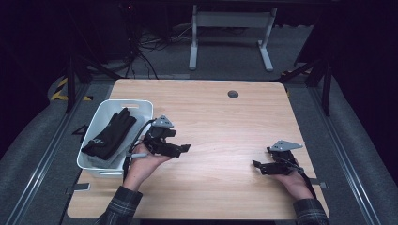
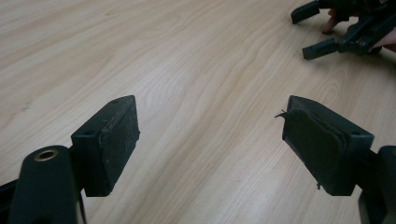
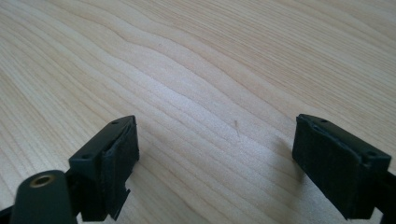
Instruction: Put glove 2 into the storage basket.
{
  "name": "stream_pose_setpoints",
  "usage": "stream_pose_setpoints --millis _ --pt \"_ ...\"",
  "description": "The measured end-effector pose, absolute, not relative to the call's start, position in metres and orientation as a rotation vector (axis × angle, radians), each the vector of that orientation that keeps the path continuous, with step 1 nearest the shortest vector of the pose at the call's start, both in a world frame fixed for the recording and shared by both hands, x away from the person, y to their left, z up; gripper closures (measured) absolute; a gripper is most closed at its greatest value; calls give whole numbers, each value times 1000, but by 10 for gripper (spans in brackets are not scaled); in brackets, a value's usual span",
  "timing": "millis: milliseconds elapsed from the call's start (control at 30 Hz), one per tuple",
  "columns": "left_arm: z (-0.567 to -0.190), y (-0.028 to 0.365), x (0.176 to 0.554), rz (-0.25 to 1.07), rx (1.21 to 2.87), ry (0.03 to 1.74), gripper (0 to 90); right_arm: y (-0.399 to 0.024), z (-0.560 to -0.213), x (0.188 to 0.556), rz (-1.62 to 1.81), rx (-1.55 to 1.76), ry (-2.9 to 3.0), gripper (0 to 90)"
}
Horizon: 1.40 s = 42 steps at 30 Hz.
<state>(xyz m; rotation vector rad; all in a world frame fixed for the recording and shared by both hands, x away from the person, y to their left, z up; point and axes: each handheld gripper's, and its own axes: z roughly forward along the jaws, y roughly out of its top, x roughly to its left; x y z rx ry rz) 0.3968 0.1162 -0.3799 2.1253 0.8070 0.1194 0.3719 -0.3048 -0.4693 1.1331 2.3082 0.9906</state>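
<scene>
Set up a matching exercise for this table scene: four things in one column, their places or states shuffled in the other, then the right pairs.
Things:
1. black glove
2. white bin
3. left gripper
4. right gripper

Places or states:
A. at the table's left edge
B. jaws open, empty, near the table's right side
C. lying inside the bin
D. jaws open, empty, just right of the bin

Pairs: 1-C, 2-A, 3-D, 4-B

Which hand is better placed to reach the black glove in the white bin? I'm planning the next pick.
Left. The left tongs, open and empty, sit beside the white plastic bin holding the black fabric glove; the right tongs rest across the wooden table.
</scene>
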Motion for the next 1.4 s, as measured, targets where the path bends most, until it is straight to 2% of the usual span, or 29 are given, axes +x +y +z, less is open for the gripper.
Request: stream_pose_setpoints --millis 600,1167,1400 --pt "-430 72 385 100 2182 716 195 -304 -469 372 995 1129 2312 149" --pt "-463 56 382 164 2253 693 190 -304 -469 372 994 1116 2322 150" --pt "-473 50 380 222 2289 655 146 -304 -469 372 996 1113 2323 150"
